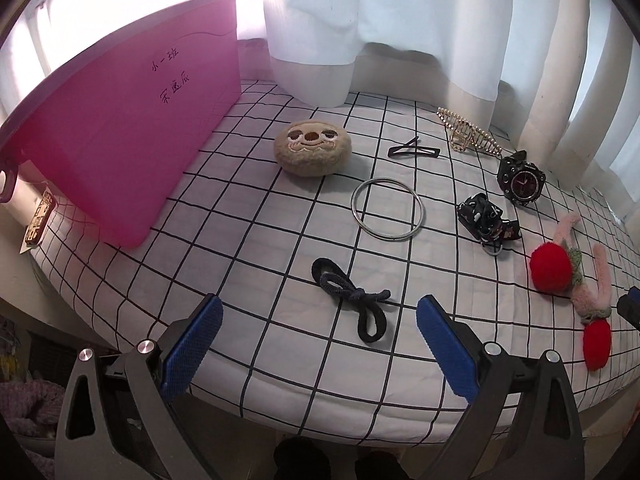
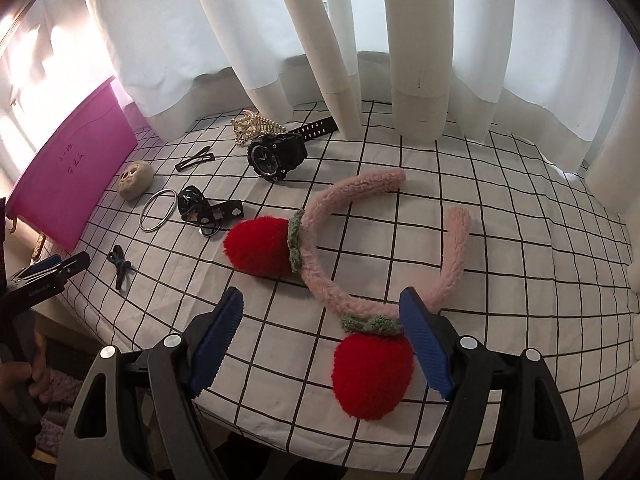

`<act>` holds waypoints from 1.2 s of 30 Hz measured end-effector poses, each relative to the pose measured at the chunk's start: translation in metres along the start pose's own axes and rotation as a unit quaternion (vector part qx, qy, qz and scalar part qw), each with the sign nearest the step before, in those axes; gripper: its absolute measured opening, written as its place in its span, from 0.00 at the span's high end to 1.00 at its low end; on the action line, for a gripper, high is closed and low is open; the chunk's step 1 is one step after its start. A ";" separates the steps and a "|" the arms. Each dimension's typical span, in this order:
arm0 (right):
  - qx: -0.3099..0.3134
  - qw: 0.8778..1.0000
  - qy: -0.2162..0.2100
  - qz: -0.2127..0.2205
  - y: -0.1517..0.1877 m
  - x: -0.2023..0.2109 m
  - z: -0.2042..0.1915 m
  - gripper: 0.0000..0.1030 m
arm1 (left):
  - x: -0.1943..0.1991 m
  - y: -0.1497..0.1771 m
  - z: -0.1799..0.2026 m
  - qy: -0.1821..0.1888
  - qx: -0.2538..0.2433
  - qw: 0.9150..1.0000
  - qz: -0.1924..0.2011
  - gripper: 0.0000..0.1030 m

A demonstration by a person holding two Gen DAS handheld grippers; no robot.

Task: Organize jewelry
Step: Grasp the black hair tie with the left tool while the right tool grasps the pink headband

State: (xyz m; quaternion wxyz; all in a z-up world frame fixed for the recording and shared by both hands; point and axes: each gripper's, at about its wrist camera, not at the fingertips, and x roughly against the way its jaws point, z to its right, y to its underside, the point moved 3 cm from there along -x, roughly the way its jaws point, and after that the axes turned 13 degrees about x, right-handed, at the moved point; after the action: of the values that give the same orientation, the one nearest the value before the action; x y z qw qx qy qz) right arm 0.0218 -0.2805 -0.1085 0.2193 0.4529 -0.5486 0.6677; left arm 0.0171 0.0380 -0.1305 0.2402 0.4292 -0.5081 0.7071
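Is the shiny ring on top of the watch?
No, the silver ring lies flat on the checked cloth, apart from the black watch.

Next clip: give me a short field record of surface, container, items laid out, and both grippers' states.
surface: bed with grid-pattern sheet
container: pink storage box, at the left
items: dark hair tie, metal bangle, sloth plush, black hair clip, rhinestone clip, black watch, strawberry headband
left gripper: open, over the hair tie
right gripper: open, beside a headband strawberry

Open checked sheet lies bare around the hair tie (image 1: 352,300) — the pink box (image 1: 120,140) walls the left, curtains (image 1: 400,20) the back, the headband (image 2: 360,264) sprawls right.
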 end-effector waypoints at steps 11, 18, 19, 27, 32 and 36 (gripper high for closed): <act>0.110 0.993 -0.021 -0.036 -0.004 -0.052 0.003 0.26 | -0.022 0.021 0.022 -0.040 0.045 0.998 -0.004 0.07; 0.144 0.988 -0.022 -0.056 -0.001 -0.077 -0.001 0.26 | -0.048 0.019 0.018 -0.053 0.074 0.996 -0.022 0.07; 0.148 0.987 -0.023 -0.058 0.000 -0.079 -0.002 0.26 | -0.052 0.018 0.017 -0.056 0.078 0.995 -0.025 0.07; 0.148 0.988 -0.018 -0.045 0.004 -0.088 -0.003 0.13 | -0.064 0.015 0.012 -0.059 0.096 0.993 -0.020 0.05; 0.138 0.990 -0.011 -0.026 0.008 -0.088 0.002 0.08 | -0.066 0.014 0.013 -0.060 0.101 0.993 -0.004 0.05; 0.132 0.991 -0.003 -0.011 0.010 -0.086 0.002 0.08 | -0.063 0.016 0.013 -0.060 0.103 0.993 0.008 0.05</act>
State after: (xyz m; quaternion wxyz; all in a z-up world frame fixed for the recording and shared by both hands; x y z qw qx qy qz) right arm 0.0565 -0.2676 -0.1864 0.1634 0.4857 -0.4516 0.7304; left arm 0.0426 0.0260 -0.1908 0.1584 0.4890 -0.4498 0.7304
